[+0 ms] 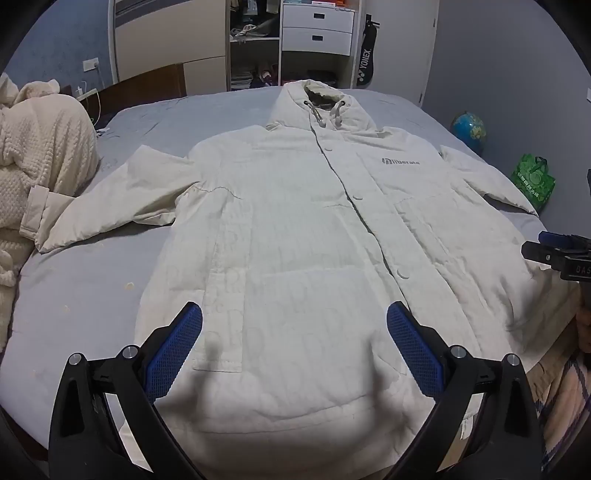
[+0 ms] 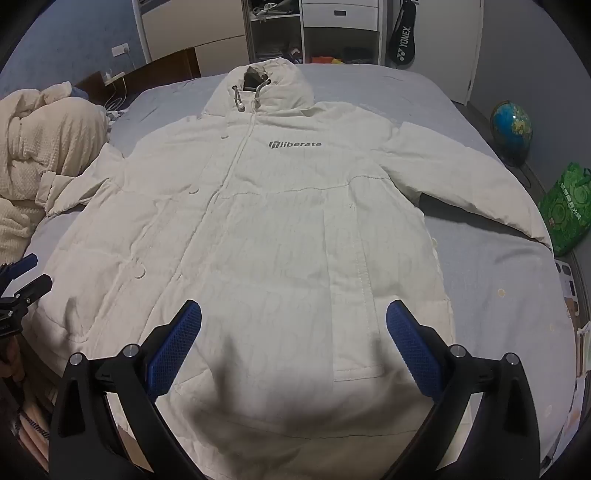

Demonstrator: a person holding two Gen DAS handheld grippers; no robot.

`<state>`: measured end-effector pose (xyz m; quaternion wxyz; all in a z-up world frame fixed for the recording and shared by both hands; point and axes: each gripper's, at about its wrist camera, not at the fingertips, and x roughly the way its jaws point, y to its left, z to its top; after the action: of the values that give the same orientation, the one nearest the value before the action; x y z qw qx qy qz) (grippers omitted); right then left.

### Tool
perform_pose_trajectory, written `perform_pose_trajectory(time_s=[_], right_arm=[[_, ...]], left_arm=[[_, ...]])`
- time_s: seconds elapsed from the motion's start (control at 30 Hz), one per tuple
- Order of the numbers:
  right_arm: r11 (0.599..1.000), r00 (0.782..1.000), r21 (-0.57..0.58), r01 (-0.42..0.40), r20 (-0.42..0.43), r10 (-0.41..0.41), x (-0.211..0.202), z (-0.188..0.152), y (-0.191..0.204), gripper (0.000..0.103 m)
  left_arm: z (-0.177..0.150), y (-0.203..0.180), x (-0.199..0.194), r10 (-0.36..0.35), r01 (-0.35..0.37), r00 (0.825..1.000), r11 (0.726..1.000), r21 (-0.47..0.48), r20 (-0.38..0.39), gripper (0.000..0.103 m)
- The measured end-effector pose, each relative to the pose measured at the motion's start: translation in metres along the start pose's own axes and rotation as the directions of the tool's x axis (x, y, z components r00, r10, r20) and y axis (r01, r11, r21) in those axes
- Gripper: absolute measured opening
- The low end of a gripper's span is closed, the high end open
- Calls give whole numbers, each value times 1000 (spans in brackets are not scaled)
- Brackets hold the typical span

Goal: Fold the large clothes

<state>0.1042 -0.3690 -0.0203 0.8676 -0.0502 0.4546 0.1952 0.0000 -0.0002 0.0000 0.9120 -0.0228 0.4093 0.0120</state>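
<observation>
We are in a home bedroom: a bed (image 1: 92, 288) with a grey sheet, a wooden headboard (image 1: 147, 83), a cream blanket (image 1: 40, 147) heaped at its side, an open wardrobe (image 1: 255, 44) stuffed with clothes, white drawers (image 1: 317, 29), and a globe (image 1: 468, 129) on the floor.

The word "liberate", in grey letters after a small striped logo, is showing on the chest of the white jacket (image 2: 280, 229), a little above the middle of the right wrist frame; in the left wrist frame it is sitting right of centre. "YONEX" is running in white up a black racket bag (image 2: 402, 40) hanging at the upper right. White characters on the green bag (image 2: 567, 210) are staying too small to read.
</observation>
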Motion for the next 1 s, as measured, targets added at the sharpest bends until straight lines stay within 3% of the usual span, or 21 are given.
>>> perform_pose_trajectory(time_s=[1.0], right_arm=[[1000,1000,4,3,-18,-3,5,-1,2,96]], left_arm=[[-3,1,5,17,-17,1000,1000,3,-12,96]])
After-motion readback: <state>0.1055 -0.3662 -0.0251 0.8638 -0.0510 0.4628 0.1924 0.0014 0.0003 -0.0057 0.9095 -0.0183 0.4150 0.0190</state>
